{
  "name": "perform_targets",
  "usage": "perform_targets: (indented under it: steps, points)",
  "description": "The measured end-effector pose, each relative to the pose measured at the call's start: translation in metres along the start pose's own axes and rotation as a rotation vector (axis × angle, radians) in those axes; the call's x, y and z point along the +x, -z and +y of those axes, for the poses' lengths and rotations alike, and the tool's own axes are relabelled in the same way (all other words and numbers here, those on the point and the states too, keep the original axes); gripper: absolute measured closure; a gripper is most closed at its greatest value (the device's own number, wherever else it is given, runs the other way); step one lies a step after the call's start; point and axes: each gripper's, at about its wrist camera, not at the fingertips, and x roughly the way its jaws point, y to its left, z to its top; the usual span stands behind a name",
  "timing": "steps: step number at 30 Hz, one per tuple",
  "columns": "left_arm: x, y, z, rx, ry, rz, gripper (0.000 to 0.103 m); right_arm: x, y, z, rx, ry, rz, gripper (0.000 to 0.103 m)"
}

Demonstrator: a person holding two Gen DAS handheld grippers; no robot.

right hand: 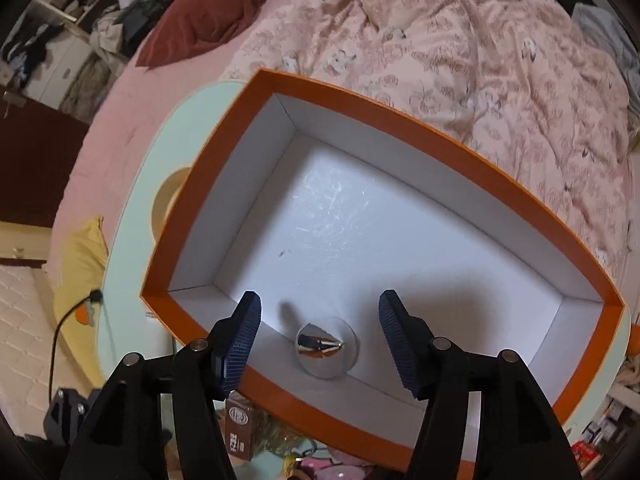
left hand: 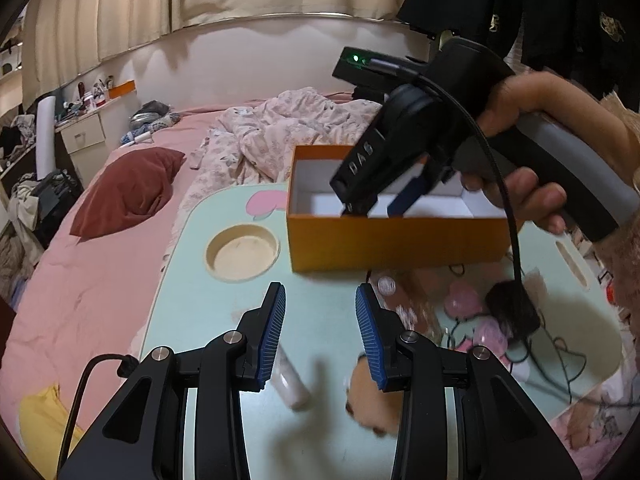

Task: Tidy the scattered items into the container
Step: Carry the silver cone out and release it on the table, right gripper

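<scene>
Pale-green lap table (left hand: pixel 192 300) on pink bed: right gripper (right hand: pixel 320 316) fingers apart over orange white-lined cardboard box (right hand: pixel 472 160), small round shiny item (right hand: pixel 325 346) inside; left gripper (left hand: pixel 320 320) fingers apart, empty, several scattered items still on table.

Orange box (right hand: pixel 400 128) (white inside) holds a small round shiny item (right hand: pixel 326 346).
</scene>
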Motion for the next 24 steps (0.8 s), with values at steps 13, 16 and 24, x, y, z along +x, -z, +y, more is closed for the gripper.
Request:
perform_targets:
  steps: [13, 16, 24]
  points:
    - [0.011, -0.049, 0.041, -0.078, 0.082, -0.039, 0.065, 0.025, -0.006, -0.006, 0.083, 0.052, 0.23, 0.068]
    - [0.016, -0.053, 0.049, -0.103, 0.1, -0.027, 0.065, 0.028, -0.006, -0.006, 0.083, 0.068, 0.254, 0.072]
    - [0.03, -0.055, 0.057, -0.127, 0.111, 0.004, 0.065, 0.031, -0.002, -0.007, 0.096, 0.075, 0.268, 0.073]
